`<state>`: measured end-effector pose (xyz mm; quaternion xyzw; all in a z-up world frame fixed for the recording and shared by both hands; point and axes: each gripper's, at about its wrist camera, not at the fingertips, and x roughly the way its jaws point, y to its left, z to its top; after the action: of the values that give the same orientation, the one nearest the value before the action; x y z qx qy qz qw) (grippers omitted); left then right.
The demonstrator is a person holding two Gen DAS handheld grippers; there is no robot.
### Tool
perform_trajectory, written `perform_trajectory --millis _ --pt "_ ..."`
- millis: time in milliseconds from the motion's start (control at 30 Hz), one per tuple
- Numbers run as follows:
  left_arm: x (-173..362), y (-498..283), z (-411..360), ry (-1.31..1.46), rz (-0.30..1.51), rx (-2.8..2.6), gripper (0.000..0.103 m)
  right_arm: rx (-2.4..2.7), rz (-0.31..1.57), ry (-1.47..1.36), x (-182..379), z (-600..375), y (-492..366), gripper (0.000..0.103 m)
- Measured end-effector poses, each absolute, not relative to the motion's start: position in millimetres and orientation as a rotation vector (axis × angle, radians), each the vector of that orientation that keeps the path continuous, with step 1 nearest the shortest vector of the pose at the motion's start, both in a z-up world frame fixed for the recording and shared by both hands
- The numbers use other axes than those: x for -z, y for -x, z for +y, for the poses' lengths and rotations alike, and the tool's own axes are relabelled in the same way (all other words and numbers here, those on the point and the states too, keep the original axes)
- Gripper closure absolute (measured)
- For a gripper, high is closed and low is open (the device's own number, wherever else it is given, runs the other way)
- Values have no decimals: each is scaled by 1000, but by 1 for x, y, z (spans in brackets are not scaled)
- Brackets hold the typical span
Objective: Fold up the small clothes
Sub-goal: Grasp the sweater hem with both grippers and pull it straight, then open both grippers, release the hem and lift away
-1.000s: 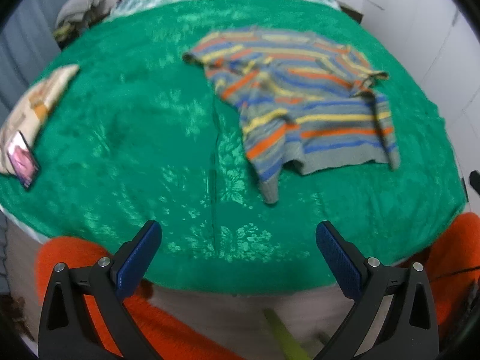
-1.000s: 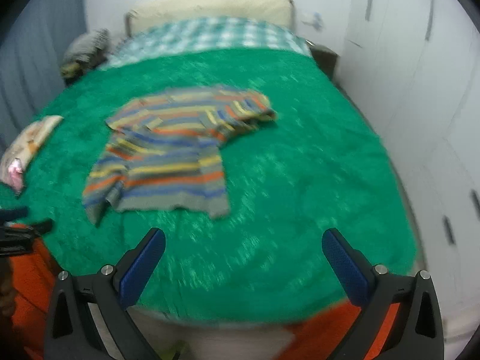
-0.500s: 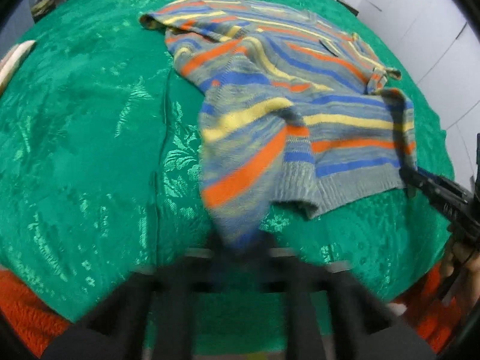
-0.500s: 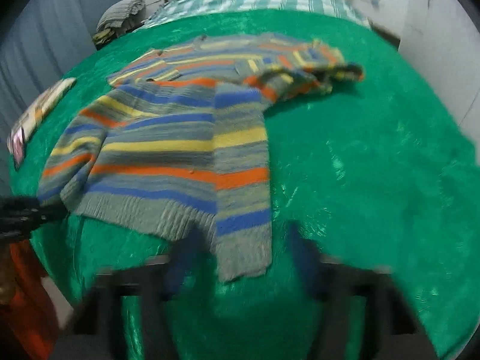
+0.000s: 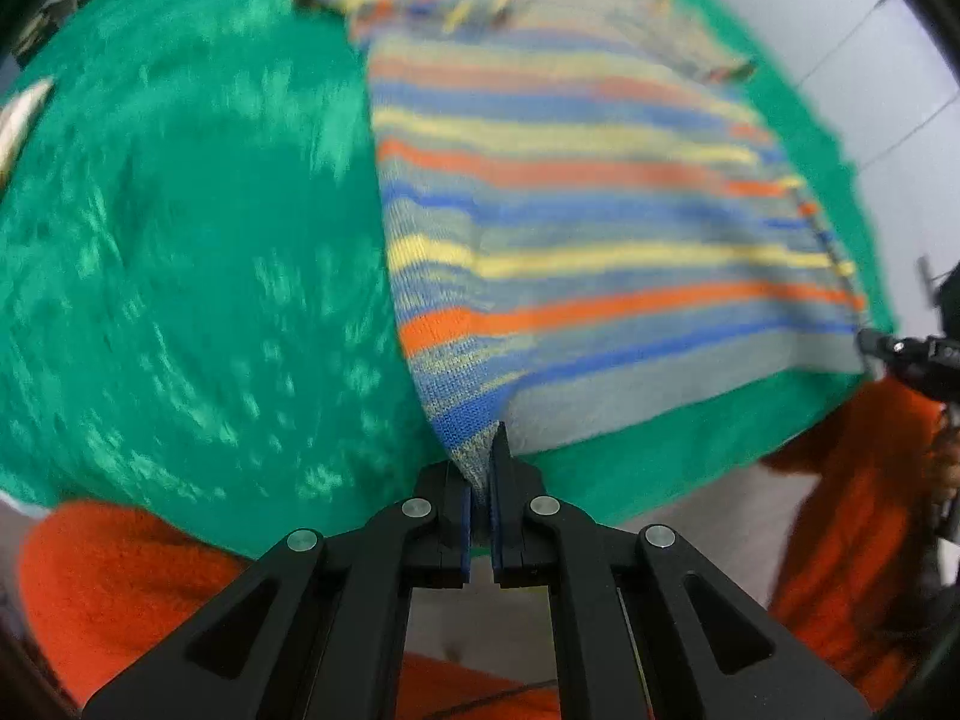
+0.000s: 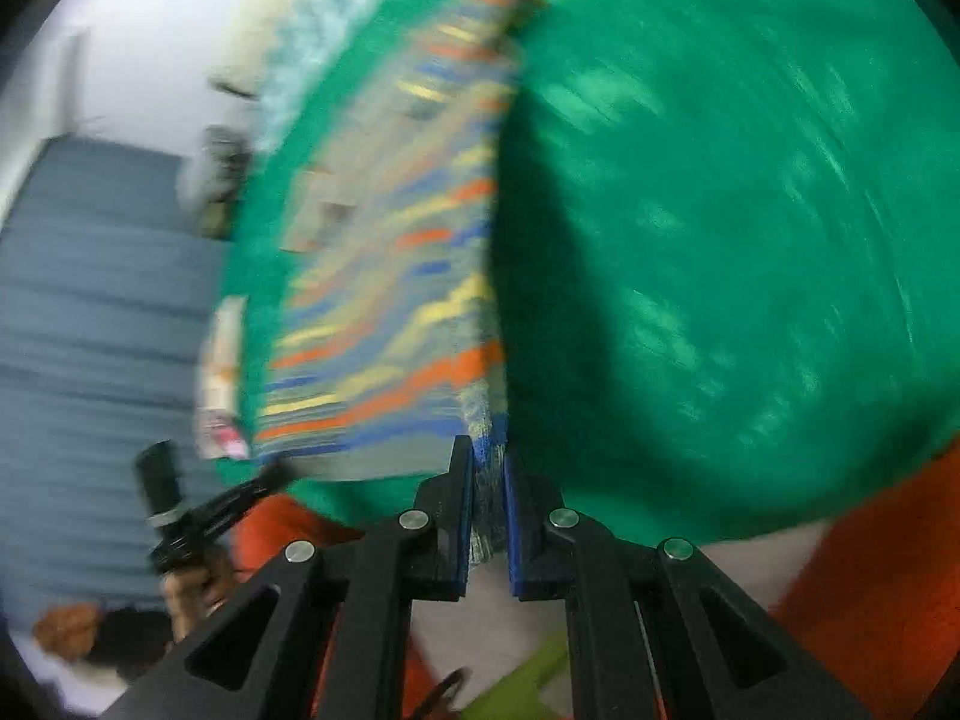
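Both tongs, spread wide 1 s ago, are now pinching sweater (image 5: pixel 576 192) hem corners: left tongs (image 5: pixel 480 480) at 6 o'clock, right tongs (image 6: pixel 487 480) likewise. Sweater's lying stretched on green bed (image 5: pixel 180 240).

Both tools (image 5: pixel 479 483) (image 6: pixel 487 480) now clamped on sweater (image 5: pixel 588 228)

- A home bedroom: a bed under a green patterned bedspread (image 5: pixel 180 228) fills both views.
- White cupboard doors (image 5: pixel 870 60) rise beyond the bedspread's far right edge.
- A blue-grey curtain (image 6: pixel 102 300) hangs alongside.
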<state>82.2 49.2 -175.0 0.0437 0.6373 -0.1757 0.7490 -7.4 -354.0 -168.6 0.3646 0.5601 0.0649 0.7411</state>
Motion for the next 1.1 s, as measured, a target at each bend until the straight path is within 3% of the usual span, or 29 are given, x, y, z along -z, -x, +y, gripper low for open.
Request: perform_trajectory --millis 100,333,500,833,933,1000,1033,1067,1100 --pt "189 -82 59 -28 1420 348 101 -62 1274 -765 197 -352 2 94" --pt "171 -84 93 87 1365 293 101 -39 1228 -773 176 -362 5 94" --pt "195 -88 89 42 1439 237 101 82 1325 -780 215 -379 10 98" --pt "171 -73 81 12 1379 234 102 120 1323 -646 193 -379 15 103" --pt "192 -78 81 -2 1433 203 99 138 1315 -660 195 -388 19 103" --pt "200 -77 74 -70 1445 137 95 140 1292 -653 191 -385 17 100" --pt "200 -77 68 -82 1437 114 83 138 1260 -632 183 -382 17 98" --pt "196 -73 68 -66 1427 112 61 129 1225 -603 174 -378 16 87" --pt "191 -70 69 -44 1413 108 49 128 1203 -572 167 -376 18 78"
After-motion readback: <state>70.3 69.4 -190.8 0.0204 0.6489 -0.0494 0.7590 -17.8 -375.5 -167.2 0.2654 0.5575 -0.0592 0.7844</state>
